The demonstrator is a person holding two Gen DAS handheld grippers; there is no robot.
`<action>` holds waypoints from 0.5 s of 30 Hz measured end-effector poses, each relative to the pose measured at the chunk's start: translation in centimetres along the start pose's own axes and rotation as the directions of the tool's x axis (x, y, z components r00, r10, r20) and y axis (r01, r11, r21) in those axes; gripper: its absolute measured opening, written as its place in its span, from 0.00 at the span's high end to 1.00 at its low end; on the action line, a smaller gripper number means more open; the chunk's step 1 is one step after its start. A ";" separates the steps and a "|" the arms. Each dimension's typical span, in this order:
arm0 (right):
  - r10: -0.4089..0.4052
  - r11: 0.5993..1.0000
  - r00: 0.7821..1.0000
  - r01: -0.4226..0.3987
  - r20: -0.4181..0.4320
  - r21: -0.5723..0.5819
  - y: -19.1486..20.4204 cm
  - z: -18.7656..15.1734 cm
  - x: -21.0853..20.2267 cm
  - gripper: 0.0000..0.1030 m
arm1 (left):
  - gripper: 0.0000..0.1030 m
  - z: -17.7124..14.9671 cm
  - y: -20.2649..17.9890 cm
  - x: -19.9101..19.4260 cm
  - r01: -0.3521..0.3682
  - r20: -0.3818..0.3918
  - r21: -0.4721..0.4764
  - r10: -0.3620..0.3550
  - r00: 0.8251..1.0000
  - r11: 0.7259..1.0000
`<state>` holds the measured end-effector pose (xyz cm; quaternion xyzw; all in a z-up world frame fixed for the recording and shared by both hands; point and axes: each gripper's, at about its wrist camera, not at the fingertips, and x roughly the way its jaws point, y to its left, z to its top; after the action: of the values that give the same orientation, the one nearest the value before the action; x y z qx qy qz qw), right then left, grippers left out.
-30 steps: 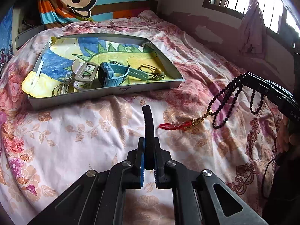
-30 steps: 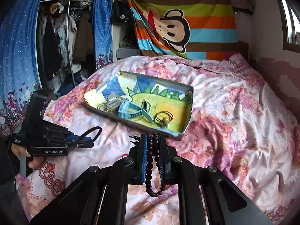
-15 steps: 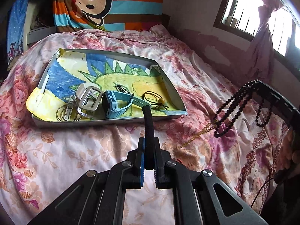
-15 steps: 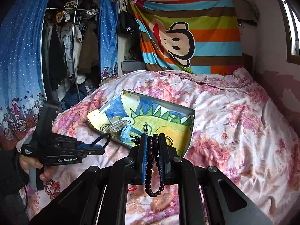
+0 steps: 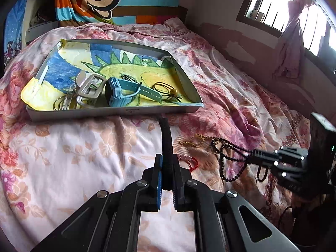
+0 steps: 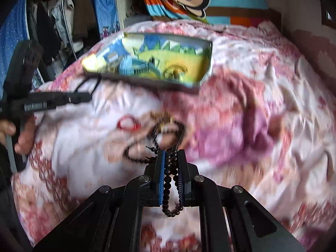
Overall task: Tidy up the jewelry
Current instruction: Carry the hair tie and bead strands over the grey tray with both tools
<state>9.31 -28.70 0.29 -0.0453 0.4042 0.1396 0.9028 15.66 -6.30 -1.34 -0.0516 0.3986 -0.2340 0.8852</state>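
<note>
My left gripper [image 5: 167, 163] is shut on a black band [image 5: 166, 138] that sticks up and forward, just short of the grey tray [image 5: 117, 111]. My right gripper [image 6: 171, 157] is shut on a string of dark beads [image 6: 166, 134]. The beads sag onto the bedspread, and their gold end and red tassel [image 6: 127, 124] lie on the cloth. From the left wrist, the right gripper [image 5: 254, 153] comes in low from the right with the beads [image 5: 226, 153] and tassel [image 5: 192, 162] beside my band. The right wrist view is blurred.
The tray, lined with a dinosaur drawing, holds a blue watch [image 5: 117, 92], a silver buckle [image 5: 90, 86], thin rings and a black cord with a yellow bead [image 5: 168, 90]. A floral bedspread [image 5: 84, 157] lies around it. A hand [image 6: 23, 138] grips the left tool.
The right gripper has come down: the beads and tassel, which hung in the air, now touch the bedspread. The left gripper still holds its band in about the same place.
</note>
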 end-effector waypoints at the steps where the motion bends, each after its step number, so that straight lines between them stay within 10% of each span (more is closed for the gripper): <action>1: 0.004 1.000 1.000 -0.004 -0.008 0.004 -0.1 -0.6 -0.1 0.90 | 0.93 -0.2 -0.1 -0.1 0.003 -0.002 -0.001 -0.003 1.000 1.000; 15: -0.016 1.000 1.000 0.016 -0.027 0.002 0.3 -4.1 -5.8 0.90 | 0.93 -3.3 -3.9 -1.2 0.050 -0.042 0.052 -0.048 0.998 0.997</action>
<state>2.59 -30.50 1.85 -0.0493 0.4160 0.1312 0.8985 11.09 -8.91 -1.69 -0.0329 0.4087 -0.2672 0.8721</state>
